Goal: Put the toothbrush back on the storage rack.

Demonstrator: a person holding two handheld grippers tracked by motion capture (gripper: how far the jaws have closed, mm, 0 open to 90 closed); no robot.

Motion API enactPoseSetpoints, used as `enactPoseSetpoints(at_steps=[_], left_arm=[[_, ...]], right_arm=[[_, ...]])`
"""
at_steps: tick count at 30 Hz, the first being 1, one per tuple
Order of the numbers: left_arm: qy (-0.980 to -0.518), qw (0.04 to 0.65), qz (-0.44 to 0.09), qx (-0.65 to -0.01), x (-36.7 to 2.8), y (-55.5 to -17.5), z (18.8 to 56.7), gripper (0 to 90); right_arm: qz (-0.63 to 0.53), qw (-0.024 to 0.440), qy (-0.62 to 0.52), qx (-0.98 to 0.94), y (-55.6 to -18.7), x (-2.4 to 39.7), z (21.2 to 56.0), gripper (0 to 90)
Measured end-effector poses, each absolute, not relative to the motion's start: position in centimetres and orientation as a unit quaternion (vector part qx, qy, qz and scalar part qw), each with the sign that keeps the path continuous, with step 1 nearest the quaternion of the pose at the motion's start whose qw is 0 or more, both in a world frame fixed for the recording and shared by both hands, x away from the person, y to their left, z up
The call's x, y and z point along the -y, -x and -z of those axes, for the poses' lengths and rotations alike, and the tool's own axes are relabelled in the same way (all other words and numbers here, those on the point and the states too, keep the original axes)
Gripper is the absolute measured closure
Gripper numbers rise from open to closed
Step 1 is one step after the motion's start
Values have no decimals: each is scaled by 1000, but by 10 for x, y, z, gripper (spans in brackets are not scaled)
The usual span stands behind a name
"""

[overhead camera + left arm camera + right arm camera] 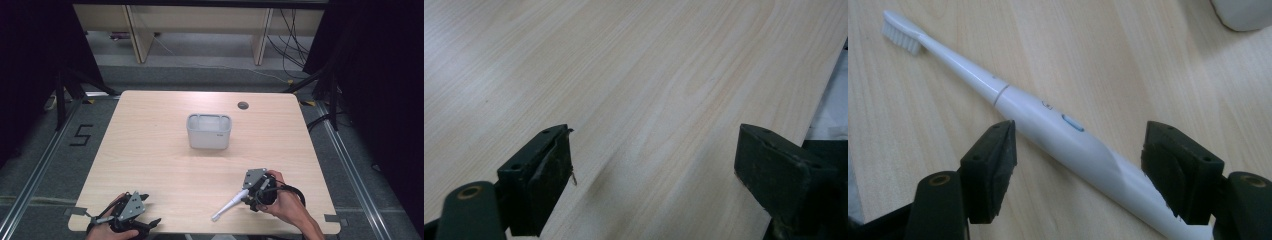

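The pale wooden table [165, 150] is carrying a white bin [209, 131] at its middle, and near the right front edge the electric toothbrush [229, 205] is lying flat, bristle head pointing toward the near edge. The right gripper [1083, 165] is straddling its thick handle, fingers [993, 170] apart and not pressing, while the left gripper [654, 170] is idling, fingers apart over bare wood. That handle is looking stiff, light and slick, so the thick body is the place to grip; its butt end is running out of frame.

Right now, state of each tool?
Left tool: open, nothing between the jaws.
Right tool: open around the toothbrush, pads not pressing on it.
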State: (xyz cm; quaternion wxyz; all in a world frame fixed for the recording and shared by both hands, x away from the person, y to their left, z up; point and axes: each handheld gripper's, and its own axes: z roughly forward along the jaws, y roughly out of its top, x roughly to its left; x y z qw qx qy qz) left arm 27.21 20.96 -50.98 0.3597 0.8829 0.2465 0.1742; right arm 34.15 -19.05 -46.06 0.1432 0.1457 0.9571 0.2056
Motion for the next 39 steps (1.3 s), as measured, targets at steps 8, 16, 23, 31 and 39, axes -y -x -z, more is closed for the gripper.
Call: enactPoseSetpoints(at_steps=[8,16,23,31,39], left_arm=[[-881,365,-179,-243,-210,-273,511,148],[-881,362,-178,-247,-209,-272,510,148],[-880,366,-177,-244,-209,-273,511,148],[-881,366,-177,-243,-210,-273,510,148],[-880,367,-174,-247,-209,-273,510,148]], right_arm=[[-179,129,-114,-969,-348,180,464,320],[-152,112,-118,-975,-352,176,471,346],[-125,110,-81,-983,-357,172,474,417],[-94,90,-85,-988,-358,168,477,490],[-67,69,-86,-992,-359,165,475,545]])
